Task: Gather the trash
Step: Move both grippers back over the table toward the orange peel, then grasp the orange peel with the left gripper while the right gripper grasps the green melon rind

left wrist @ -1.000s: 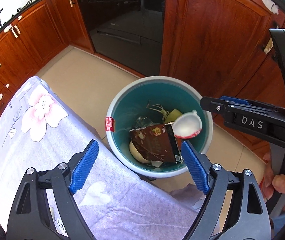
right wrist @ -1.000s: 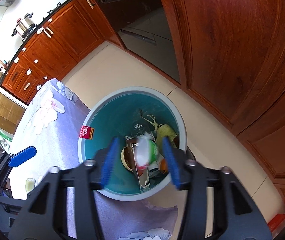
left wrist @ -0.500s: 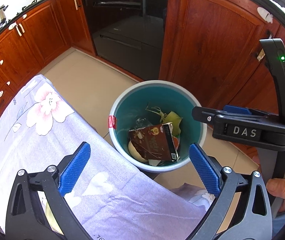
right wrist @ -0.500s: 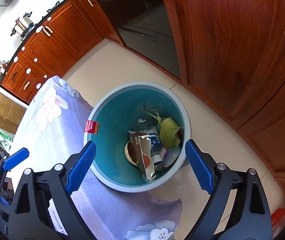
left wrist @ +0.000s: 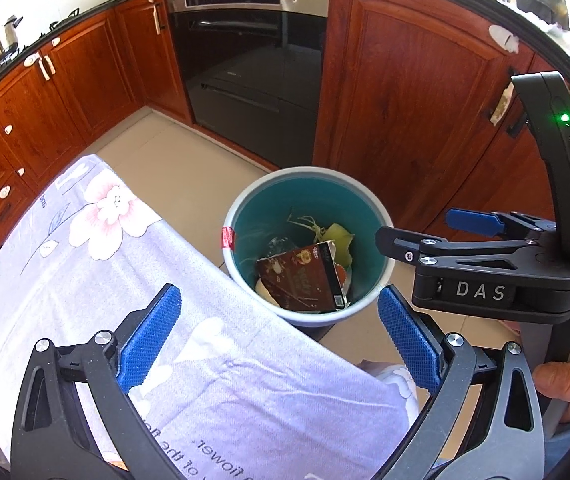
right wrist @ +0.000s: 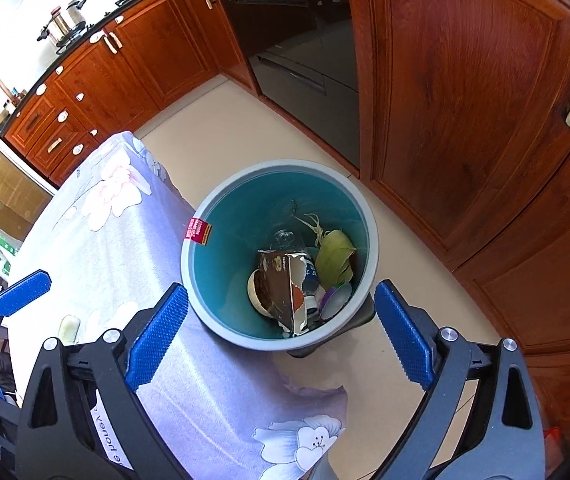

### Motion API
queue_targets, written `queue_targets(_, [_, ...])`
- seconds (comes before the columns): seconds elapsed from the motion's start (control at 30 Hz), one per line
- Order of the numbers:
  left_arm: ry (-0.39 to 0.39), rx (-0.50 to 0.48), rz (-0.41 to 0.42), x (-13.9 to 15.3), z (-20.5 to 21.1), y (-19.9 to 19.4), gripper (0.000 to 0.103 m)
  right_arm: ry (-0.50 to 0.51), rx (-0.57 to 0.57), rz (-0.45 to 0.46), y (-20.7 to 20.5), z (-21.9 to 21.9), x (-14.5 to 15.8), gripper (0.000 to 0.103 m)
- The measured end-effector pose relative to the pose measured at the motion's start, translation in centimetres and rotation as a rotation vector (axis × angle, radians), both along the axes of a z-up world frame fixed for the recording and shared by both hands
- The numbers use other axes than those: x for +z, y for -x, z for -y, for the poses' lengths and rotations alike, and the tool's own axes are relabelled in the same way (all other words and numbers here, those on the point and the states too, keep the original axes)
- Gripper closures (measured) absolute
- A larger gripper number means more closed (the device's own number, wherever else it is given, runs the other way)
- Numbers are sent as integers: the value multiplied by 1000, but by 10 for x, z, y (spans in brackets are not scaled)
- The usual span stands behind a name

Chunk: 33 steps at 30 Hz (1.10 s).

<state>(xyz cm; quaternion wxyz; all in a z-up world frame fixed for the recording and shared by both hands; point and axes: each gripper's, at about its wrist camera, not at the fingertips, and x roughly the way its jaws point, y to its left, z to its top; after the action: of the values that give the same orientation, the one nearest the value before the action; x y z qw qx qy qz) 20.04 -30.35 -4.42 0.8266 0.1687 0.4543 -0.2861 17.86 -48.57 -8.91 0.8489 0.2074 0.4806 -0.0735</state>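
Both tongs were built alike: matte black plastic arms with triangular cut-outs, round silver screws at the joints, and bright blue pads with a fine cross-hatched grip on the inner faces. The left tongs (left wrist: 279, 336) showed two such pads (left wrist: 149, 338) facing each other across the frame. The right tongs (right wrist: 281, 332) looked the same up close. Seen side-on from the left camera, their black body carried the white letters "DAS" (left wrist: 480, 291), a curved black upright with a small green light (left wrist: 564, 117), and small screws near the tip. A hand (left wrist: 569, 386) gripped the grey handle.
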Motion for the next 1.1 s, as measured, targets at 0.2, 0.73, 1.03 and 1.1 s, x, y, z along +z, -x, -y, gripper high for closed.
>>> queue_targets(0.2, [15,32,-12,1,-33,15,4,1,36,-1,8,-27,8,13])
queue_targets(0.73, [2,184,-74,-35,-179,32,4,9,240,-54,10,-157,1,13])
queue_targets(1.03, [9,252,-97,-59,-246,35,4,4,304,-98,9,-201,-12,13])
queue_targets(1.1, [-2,253,-99,-65,-251,36,4,5,315,-102,8,-208,-14,13])
